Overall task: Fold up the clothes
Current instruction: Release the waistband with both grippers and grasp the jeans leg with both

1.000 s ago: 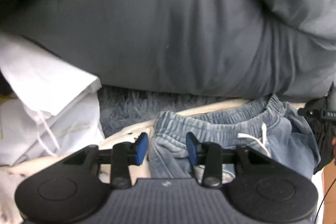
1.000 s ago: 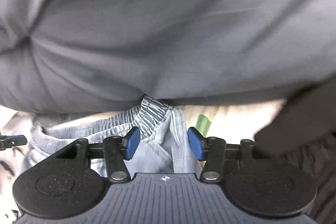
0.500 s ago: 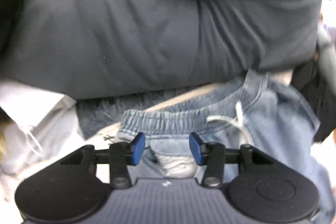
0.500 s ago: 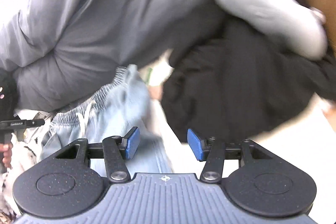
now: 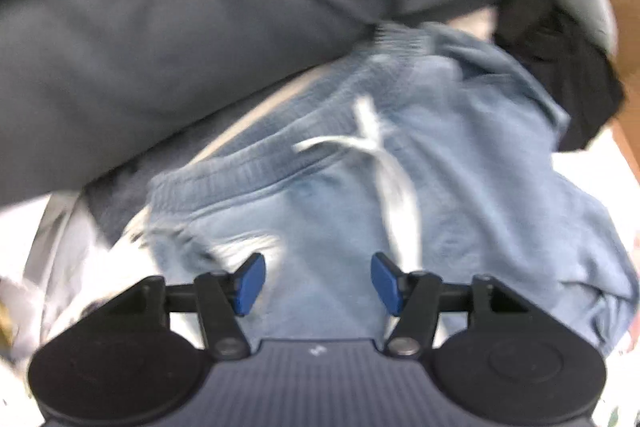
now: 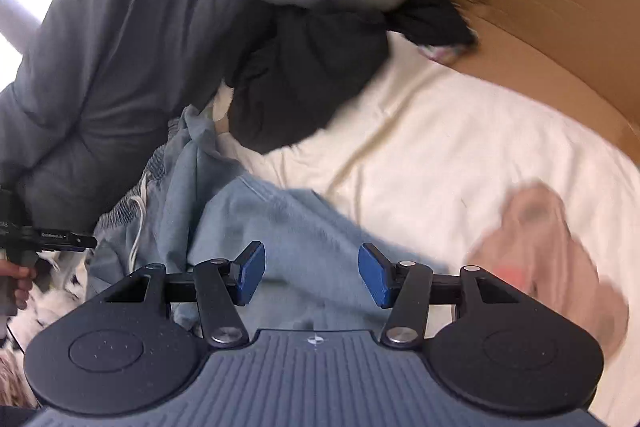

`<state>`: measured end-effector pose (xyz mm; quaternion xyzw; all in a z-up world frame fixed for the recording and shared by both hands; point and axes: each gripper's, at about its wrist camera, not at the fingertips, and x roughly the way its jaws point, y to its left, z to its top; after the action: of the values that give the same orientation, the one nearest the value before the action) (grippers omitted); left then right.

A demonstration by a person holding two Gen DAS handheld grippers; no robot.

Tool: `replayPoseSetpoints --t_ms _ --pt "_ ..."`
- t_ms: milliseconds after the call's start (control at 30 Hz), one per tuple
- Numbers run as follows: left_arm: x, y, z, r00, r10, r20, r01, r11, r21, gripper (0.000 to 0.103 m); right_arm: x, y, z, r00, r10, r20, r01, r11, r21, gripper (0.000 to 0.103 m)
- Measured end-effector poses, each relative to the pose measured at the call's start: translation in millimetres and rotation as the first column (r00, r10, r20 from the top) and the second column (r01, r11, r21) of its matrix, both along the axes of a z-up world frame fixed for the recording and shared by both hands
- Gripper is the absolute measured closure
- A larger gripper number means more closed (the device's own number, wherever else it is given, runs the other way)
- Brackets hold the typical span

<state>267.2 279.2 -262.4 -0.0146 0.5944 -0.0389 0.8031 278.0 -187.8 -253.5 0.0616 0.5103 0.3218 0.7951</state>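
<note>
The blue pants lie crumpled on the bed, not folded. Their stretchy waist with the white string points up and away from the left claw. The rest runs sideways toward the right claw. The left claw is nearer the waist, right over the cloth. Both claws are wide and hold nothing. A big gray blanket sits just past the waist. A pink cloth lies to the right.

Motion blur is smearing the blue shorts and their drawstring in the left view. The pink garment is blurring beyond identification. The grey jacket is hiding the waistband's far end.
</note>
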Motion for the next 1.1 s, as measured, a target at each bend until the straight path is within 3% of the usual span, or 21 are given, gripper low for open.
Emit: replayPoseSetpoints --t_ms 167,433,633,900,1100 --pt "12 -34 18 0.995 -0.094 0.026 0.095 0.994 -0.052 0.039 -40 -30 -12 0.993 -0.115 -0.030 0.116 0.993 0.029 0.044" --pt "23 -78 30 0.969 -0.246 0.019 0.247 0.968 -0.039 0.039 -94 -46 -63 0.957 -0.270 -0.103 0.281 0.954 0.104 0.044" --pt "29 -109 31 0.949 -0.312 0.046 0.314 0.948 -0.055 0.039 -122 -38 -94 0.947 -0.298 -0.119 0.311 0.944 0.107 0.044" --pt "49 -161 29 0.931 -0.349 0.103 0.361 0.924 -0.128 0.039 -134 -24 -125 0.944 -0.294 -0.152 0.318 0.933 0.168 0.044" --pt "79 -188 18 0.935 -0.334 0.121 0.350 0.924 -0.151 0.038 -134 -15 -138 0.938 -0.294 -0.181 0.329 0.920 0.214 0.046"
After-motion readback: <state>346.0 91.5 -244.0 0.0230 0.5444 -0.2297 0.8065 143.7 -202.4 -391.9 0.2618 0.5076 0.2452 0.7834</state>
